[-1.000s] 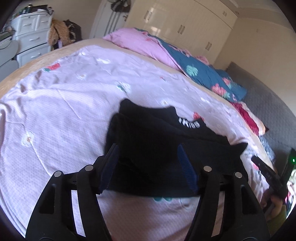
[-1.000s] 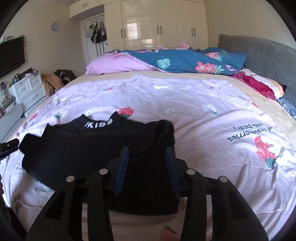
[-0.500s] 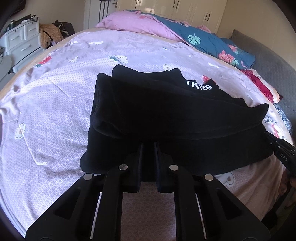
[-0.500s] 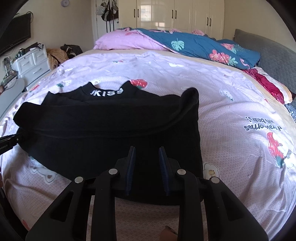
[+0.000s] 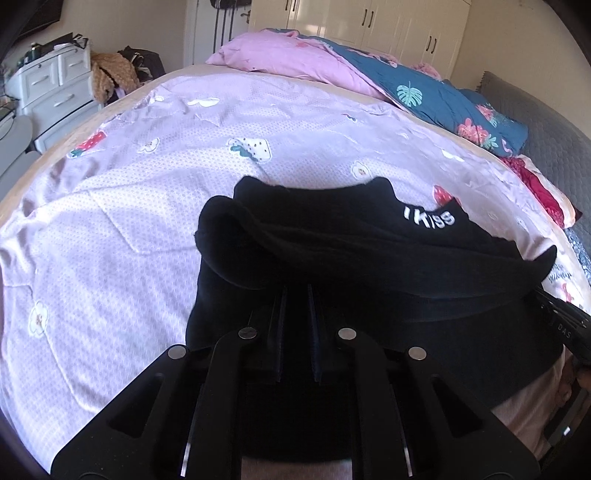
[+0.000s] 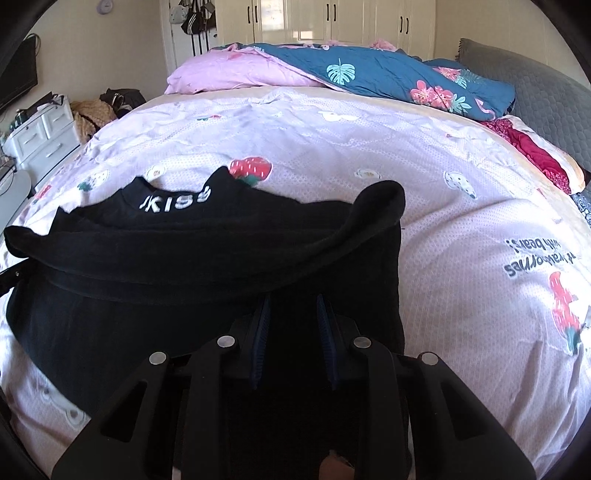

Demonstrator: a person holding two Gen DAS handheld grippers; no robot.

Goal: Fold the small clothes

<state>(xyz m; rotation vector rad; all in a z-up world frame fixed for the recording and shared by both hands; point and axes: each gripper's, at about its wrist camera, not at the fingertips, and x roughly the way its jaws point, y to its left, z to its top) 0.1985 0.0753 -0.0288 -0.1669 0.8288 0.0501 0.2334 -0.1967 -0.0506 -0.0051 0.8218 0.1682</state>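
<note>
1. The left gripper (image 5: 295, 295) sits nearest in its own view, its fingers (image 5: 277, 332) drawn almost together on the near hem of the black top (image 5: 369, 258), pinching the cloth.
2. The right gripper (image 6: 293, 306) has its blue-padded fingers (image 6: 263, 332) a little apart, with a thick fold of the same black top (image 6: 203, 266) caught between them; they have closed in on it within the last second.
3. The black top lies across the near part of the bed, on the pink printed sheet (image 6: 424, 229). Its near edge is raised by both grippers and a sleeve folds over the body.
4. The collar, with white lettering (image 6: 173, 201), faces away from the cameras.
5. In the left view, the tip of the right gripper shows at the top's far right edge.
6. Beyond the top, the sheet spreads bare, printed with strawberries and flowers.
7. At the far side lie a pink pillow (image 6: 236, 74) and a blue floral quilt (image 6: 388, 77).
8. White wardrobes (image 6: 332, 22) line the back wall, and a white chest of drawers (image 5: 55, 85) stands at the left.
</note>
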